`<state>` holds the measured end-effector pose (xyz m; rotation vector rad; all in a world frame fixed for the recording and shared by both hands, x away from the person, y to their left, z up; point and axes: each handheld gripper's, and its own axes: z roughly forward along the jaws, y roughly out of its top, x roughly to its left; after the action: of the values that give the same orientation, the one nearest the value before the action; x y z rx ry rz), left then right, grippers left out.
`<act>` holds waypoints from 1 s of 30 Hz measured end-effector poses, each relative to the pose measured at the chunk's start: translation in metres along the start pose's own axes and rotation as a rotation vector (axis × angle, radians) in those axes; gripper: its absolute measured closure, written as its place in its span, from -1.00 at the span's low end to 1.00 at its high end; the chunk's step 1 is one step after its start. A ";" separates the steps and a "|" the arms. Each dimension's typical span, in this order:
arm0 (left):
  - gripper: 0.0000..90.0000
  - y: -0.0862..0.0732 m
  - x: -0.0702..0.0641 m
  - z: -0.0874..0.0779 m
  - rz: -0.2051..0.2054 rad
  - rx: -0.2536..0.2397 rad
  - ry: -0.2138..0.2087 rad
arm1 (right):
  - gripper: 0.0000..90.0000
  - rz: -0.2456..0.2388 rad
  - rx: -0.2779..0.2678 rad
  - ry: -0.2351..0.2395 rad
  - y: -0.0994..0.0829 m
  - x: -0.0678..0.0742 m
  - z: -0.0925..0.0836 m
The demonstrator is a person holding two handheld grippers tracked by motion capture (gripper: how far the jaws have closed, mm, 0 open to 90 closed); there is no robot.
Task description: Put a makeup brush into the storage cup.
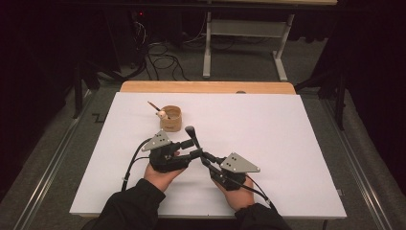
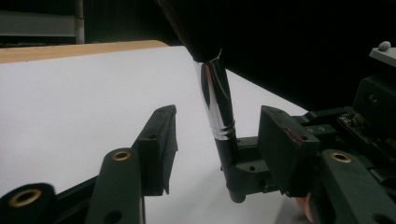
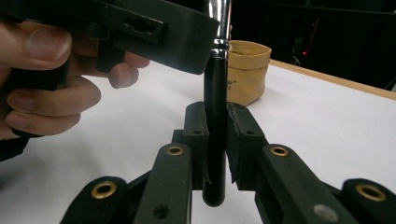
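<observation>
A make-up brush with a black handle, a silver ferrule and dark bristles stands nearly upright over the white sheet. My right gripper is shut on the lower end of the handle, its pads pressed on both sides in the right gripper view. My left gripper comes in from the left with one jaw on each side of the ferrule. A gap shows on both sides of the ferrule, so its jaws stand open. The bristle tip runs out of the top of the left gripper view.
A tan paper cup stands behind the grippers with a small brush leaning out of it; the cup is also in the right gripper view. The wooden table edge borders the sheet at the back. Cables and table legs are on the floor beyond.
</observation>
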<state>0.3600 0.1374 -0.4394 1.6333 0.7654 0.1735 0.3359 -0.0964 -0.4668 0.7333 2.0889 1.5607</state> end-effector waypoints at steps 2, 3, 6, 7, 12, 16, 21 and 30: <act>0.14 0.000 0.000 0.000 -0.008 -0.001 -0.003 | 0.79 -0.002 0.001 0.002 0.000 0.001 0.000; 0.16 0.000 0.001 0.000 -0.012 -0.002 -0.006 | 0.80 -0.003 0.001 0.002 0.000 0.001 0.000; 0.20 0.000 0.001 0.000 -0.011 0.002 -0.007 | 0.79 -0.006 0.002 0.004 0.000 0.001 0.000; 0.23 0.000 0.001 0.001 -0.012 0.001 -0.008 | 0.79 -0.006 0.001 0.004 0.000 0.001 0.000; 0.36 -0.001 0.001 0.000 -0.013 0.000 0.001 | 0.79 -0.008 0.003 0.006 0.000 0.002 0.001; 0.42 -0.001 0.002 0.000 -0.017 -0.005 0.000 | 0.79 -0.010 0.006 0.007 -0.001 0.002 0.001; 0.50 0.000 0.002 0.000 -0.028 -0.011 -0.004 | 0.79 -0.012 0.006 0.008 -0.001 0.002 0.002; 0.58 0.000 0.002 -0.001 -0.040 -0.022 -0.012 | 0.79 -0.017 0.007 0.010 -0.001 0.003 0.002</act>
<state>0.3612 0.1396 -0.4402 1.5959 0.7841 0.1433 0.3348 -0.0935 -0.4684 0.7102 2.1034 1.5514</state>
